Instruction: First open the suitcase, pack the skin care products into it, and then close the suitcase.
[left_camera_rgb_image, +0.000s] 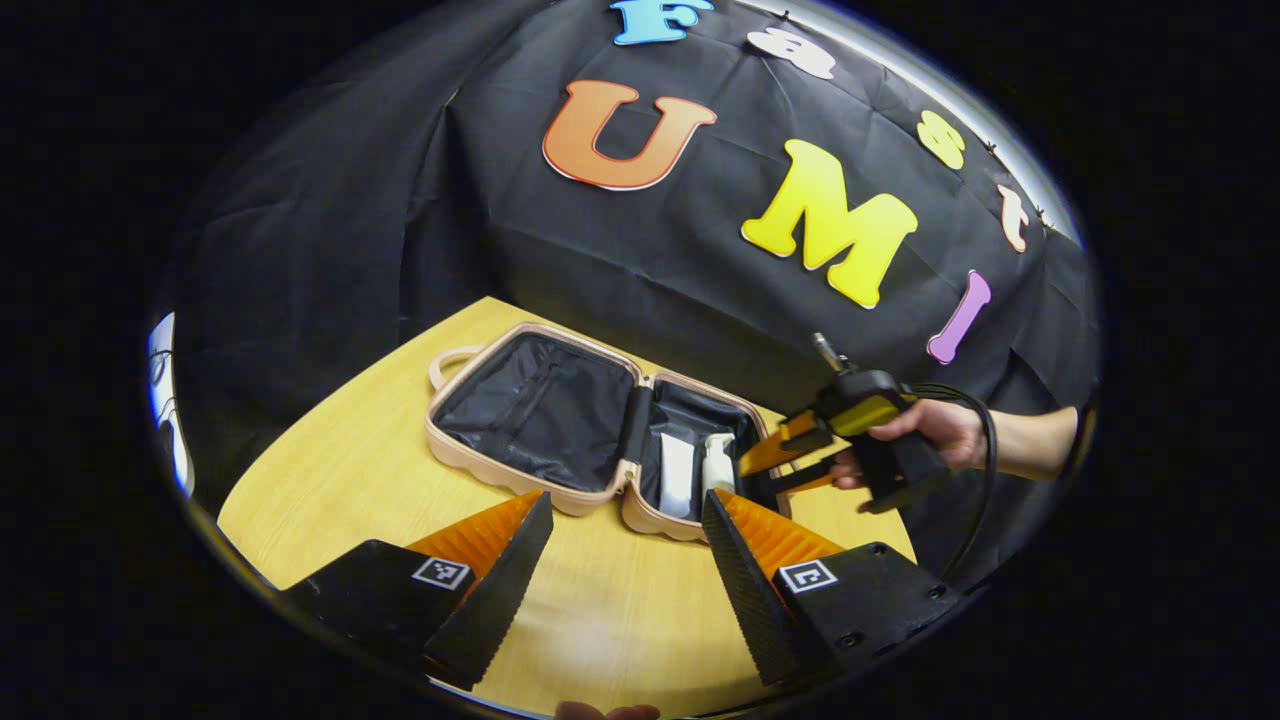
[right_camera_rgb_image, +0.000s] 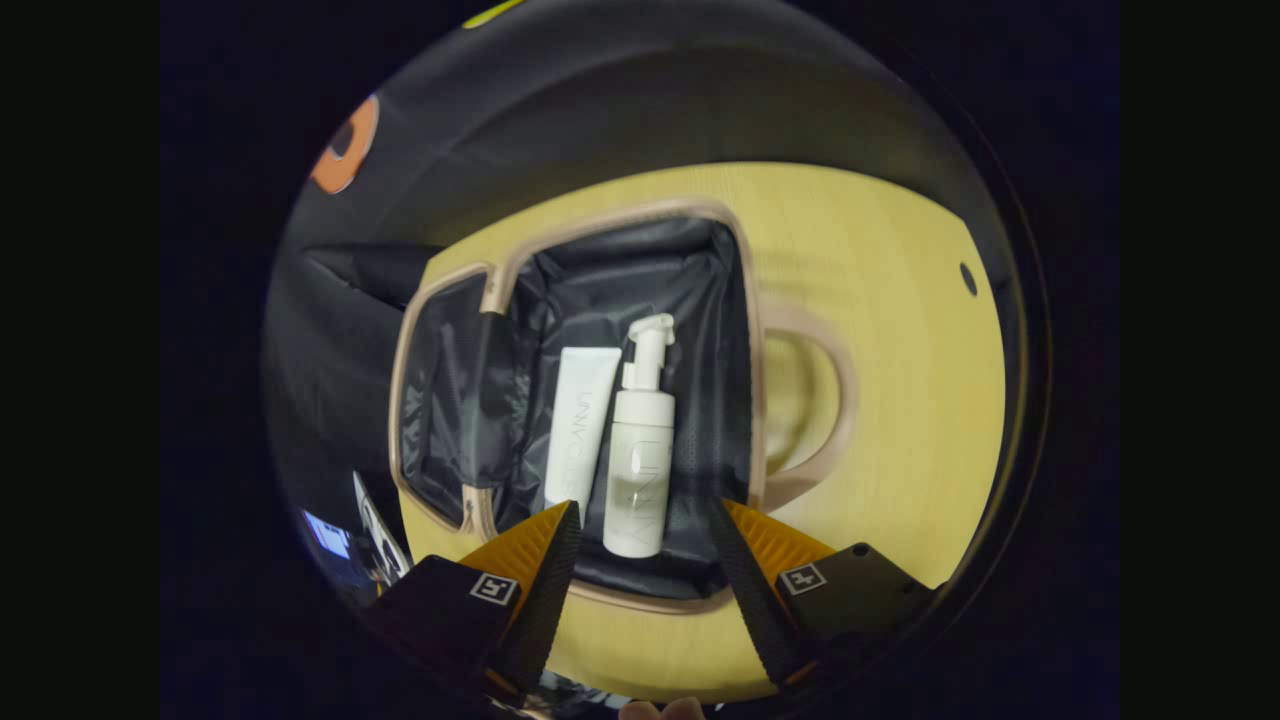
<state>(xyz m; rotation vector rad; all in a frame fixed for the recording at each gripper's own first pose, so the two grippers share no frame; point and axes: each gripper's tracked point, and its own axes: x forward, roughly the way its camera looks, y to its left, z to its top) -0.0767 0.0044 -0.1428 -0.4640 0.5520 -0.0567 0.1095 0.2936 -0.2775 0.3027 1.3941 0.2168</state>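
right gripper view: right gripper (right_camera_rgb_image: 640, 560) hangs over the near rim of the open suitcase (right_camera_rgb_image: 745, 300), fingers spread, holding nothing. pump bottle (right_camera_rgb_image: 637, 470) and tube (right_camera_rgb_image: 578, 425) lie side by side in the lined half. left gripper (left_camera_rgb_image: 625, 560) also spread, over the table (left_camera_rgb_image: 330, 480), short of the case. risks: the lid half (left_camera_rgb_image: 540, 410) lies flat, needs a firm edge grip; it may slip, or the bottle's pump head may catch the rim on closing.

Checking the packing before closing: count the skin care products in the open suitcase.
2. A white squeeze tube and a white pump bottle lie side by side in one half of the beige suitcase. Others could hide in the lining.
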